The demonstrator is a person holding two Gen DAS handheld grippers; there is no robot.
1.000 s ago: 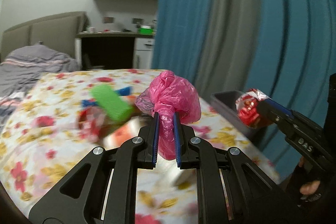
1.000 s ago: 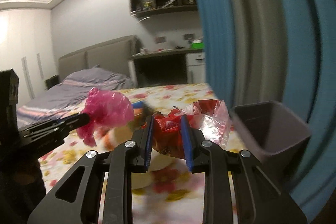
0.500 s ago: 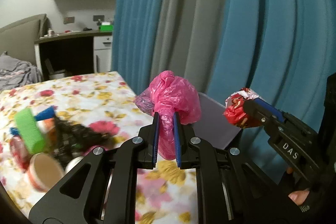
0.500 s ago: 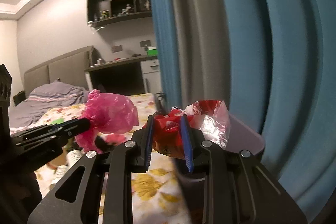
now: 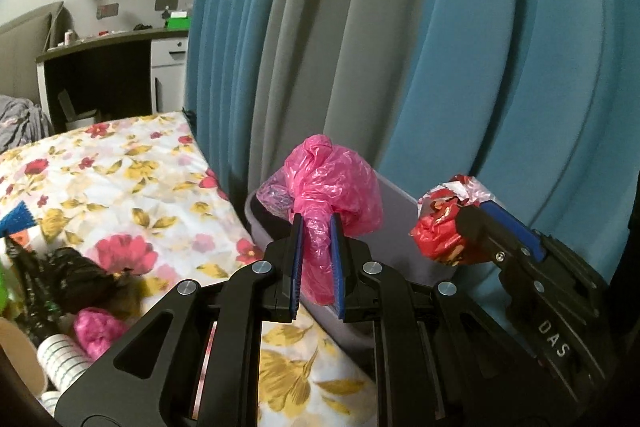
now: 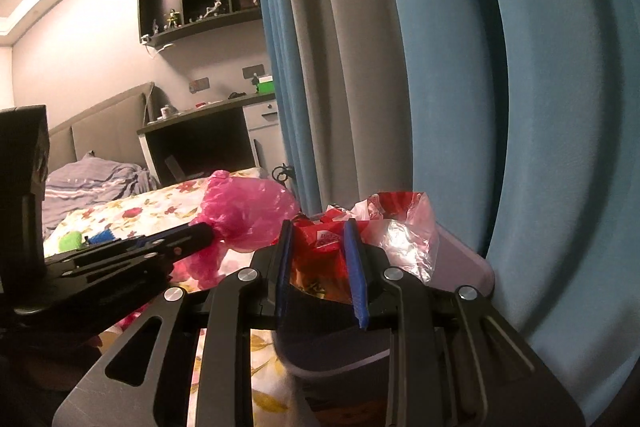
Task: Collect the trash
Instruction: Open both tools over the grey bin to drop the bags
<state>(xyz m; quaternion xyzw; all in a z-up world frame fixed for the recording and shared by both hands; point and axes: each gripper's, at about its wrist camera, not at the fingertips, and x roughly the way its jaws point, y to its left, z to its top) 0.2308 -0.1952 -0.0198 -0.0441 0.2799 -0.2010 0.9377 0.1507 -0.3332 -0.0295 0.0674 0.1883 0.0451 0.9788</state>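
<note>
1. Trash filled both tools: the left gripper (image 5: 316,227) pinched the neck of a crumpled pink plastic bag (image 5: 332,191) between its blue pads, the jaws narrow around it.
2. The right gripper (image 6: 320,231) clamped a crinkled red and clear foil snack wrapper (image 6: 384,223), its jaws set a little wider around the bundle.
3. A grey rectangular plastic bin (image 5: 396,227) stood at the edge of the flower-patterned bedspread (image 5: 120,179), against the blue and grey pleated curtain (image 5: 480,67).
4. The pink bag hung over the bin's near rim; the wrapper hung above the bin's opening in the right wrist view.
5. More litter lay on the bedspread at lower left: a black crumpled wrapper (image 5: 76,279), a small pink wad (image 5: 96,331) and a striped paper cup (image 5: 60,355).
</note>
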